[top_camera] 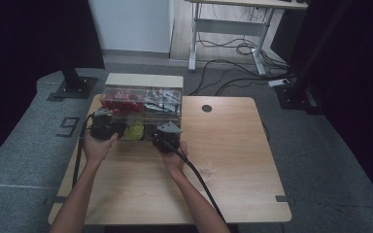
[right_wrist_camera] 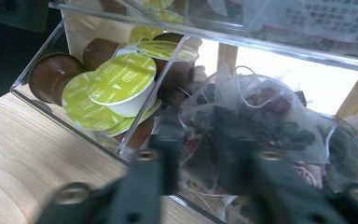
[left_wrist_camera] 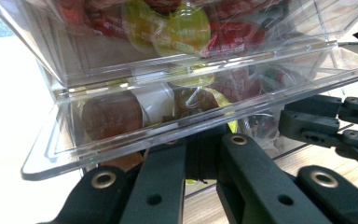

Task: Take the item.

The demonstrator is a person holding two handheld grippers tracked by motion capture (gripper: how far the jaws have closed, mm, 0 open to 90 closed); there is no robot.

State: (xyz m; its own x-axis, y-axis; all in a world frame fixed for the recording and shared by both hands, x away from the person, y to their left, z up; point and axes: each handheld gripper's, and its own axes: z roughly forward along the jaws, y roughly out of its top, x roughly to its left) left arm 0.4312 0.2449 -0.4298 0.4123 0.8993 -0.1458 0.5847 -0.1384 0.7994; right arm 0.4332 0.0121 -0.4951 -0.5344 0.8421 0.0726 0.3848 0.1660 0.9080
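Landmark: clear acrylic two-tier storage box point(top_camera: 142, 104), standing at the far left part of the light wooden table point(top_camera: 233, 160).
Upper tier: red packets point(top_camera: 121, 101) on the left side of the box, dark sachets point(top_camera: 162, 99) on the right.
Lower tier, left: brown coffee capsules with lime-green foil lids point(right_wrist_camera: 121, 84), loose in the drawer.
Lower tier, right: translucent mesh tea bags with dark filling point(right_wrist_camera: 261, 116), piled just beside the capsules, behind a clear divider.
Left gripper point(left_wrist_camera: 200, 161): jaws together, clamped on the front lip of the clear drawer flap point(left_wrist_camera: 177, 126) at the box's lower left.
Right gripper point(right_wrist_camera: 200, 149): jaws apart, pushed in among the tea bags (whether the pads press one, cannot tell; blurred).
Progress: drawer held open and access gained; judged as early pick stage.
Remaining: securing one tea bag, lifting it clear of the box.
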